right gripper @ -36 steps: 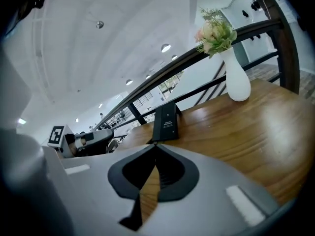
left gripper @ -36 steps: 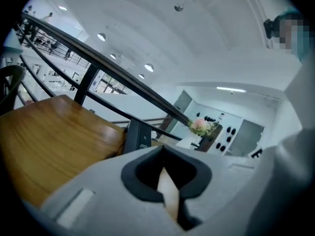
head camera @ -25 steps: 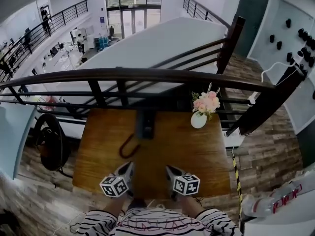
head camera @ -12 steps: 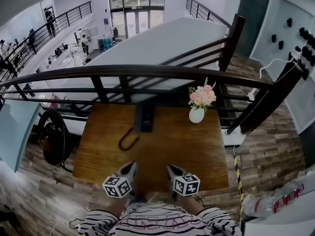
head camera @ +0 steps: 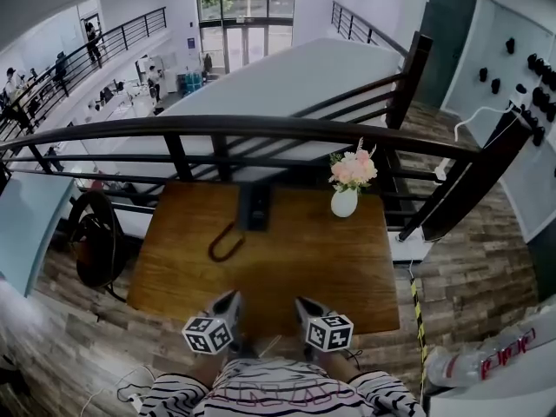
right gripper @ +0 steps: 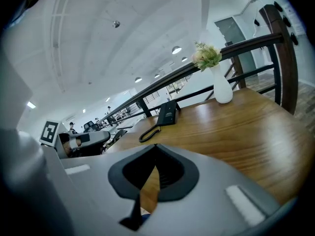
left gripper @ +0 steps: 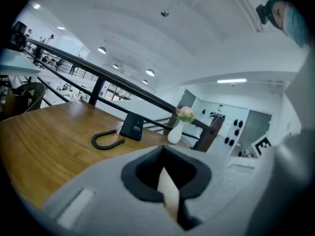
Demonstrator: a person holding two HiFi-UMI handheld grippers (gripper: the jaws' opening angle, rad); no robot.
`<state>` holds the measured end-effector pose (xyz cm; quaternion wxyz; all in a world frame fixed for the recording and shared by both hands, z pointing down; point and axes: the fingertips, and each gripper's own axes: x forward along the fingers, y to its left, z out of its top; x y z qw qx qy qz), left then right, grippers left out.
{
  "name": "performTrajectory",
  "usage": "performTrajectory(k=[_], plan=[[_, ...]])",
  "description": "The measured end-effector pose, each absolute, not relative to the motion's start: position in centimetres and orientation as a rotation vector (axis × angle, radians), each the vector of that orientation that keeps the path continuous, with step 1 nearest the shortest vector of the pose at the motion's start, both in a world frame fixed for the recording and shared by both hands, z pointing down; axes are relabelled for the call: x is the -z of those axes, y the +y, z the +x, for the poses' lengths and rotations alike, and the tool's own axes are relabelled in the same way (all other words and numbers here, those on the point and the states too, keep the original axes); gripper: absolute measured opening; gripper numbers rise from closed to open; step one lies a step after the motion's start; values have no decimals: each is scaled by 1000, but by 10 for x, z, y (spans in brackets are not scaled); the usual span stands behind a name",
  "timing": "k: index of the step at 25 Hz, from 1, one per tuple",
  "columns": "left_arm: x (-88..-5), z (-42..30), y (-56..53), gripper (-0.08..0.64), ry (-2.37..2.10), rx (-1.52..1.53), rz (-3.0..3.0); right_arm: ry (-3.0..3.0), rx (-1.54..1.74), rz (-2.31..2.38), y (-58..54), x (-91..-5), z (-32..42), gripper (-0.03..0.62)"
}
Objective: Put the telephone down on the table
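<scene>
A dark telephone (head camera: 254, 207) rests at the far side of the wooden table (head camera: 347, 276), close under the railing, and its coiled cord (head camera: 226, 243) loops toward me. Both grippers hover at the table's near edge, well short of the telephone. My left gripper (head camera: 232, 299) is shut with nothing in it, and so is my right gripper (head camera: 301, 302). The left gripper view has the telephone (left gripper: 132, 127) and cord (left gripper: 107, 140) beyond the shut jaws of the left gripper (left gripper: 166, 186). In the right gripper view the telephone (right gripper: 168, 113) lies far ahead of the right gripper (right gripper: 149, 183).
A white vase of pink flowers (head camera: 346, 198) stands at the table's far right. A dark railing (head camera: 261, 130) runs behind the table, with a drop to a lower floor beyond it. A black chair (head camera: 91, 241) stands left of the table, and cables lie on the floor.
Both grippers have drawn back toward the table's near edge and stay shut. The telephone, cord and vase have kept their places on the table.
</scene>
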<state>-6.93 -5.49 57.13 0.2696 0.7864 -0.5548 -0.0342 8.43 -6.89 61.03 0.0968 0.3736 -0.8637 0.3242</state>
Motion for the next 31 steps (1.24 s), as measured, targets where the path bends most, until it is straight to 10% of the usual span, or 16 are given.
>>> performTrajectory(k=[31], plan=[[-581, -70, -22, 2, -1484, 133, 2094, -2561, -930, 1112, -45, -613, 88, -2]])
